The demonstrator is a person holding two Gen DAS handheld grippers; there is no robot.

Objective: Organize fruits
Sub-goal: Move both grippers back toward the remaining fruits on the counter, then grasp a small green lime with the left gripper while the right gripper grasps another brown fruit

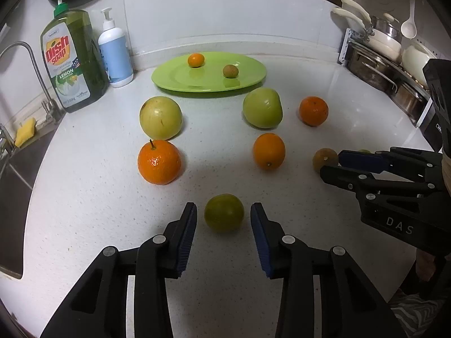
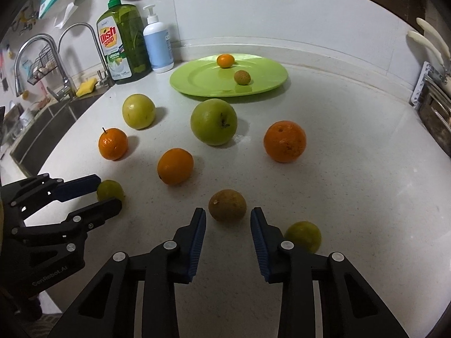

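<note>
Both grippers standing apart, not gripping — left gripper (image 1: 223, 219) bracketing small green fruit (image 1: 224, 215), right gripper (image 2: 228, 222) bracketing brown fruit (image 2: 227, 205) — closing gently, keeping pads centred.

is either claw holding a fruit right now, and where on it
Neither yet. The left claw brackets a small green fruit and the right claw a brown fruit, with gaps at their sides.

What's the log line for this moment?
left gripper: open around small green fruit | right gripper: open around brown fruit | plate: tiny orange, tiny speckled fruit
</note>
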